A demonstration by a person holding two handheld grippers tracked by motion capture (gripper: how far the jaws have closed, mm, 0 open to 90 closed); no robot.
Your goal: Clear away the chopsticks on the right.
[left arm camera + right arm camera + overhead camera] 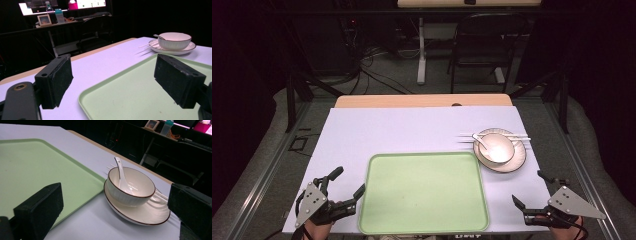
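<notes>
A pale green tray (424,210) lies empty at the front middle of the white-covered table (402,132). To its right rear a white bowl (496,147) with a dark rim sits on a white plate (517,161), and a white spoon (483,141) rests in the bowl. White chopsticks (469,136) lie across the plate's far edge. My left gripper (348,183) stands open at the tray's front left corner, holding nothing. My right gripper (529,187) is open in front of the plate. In the right gripper view the bowl (131,186) sits between the jaws, farther off.
The table's wooden far edge (422,100) shows beyond the white cover. A black folding chair (482,47) and a second table's leg (421,50) stand behind, with cables on the floor. Metal rails (257,180) run along both sides.
</notes>
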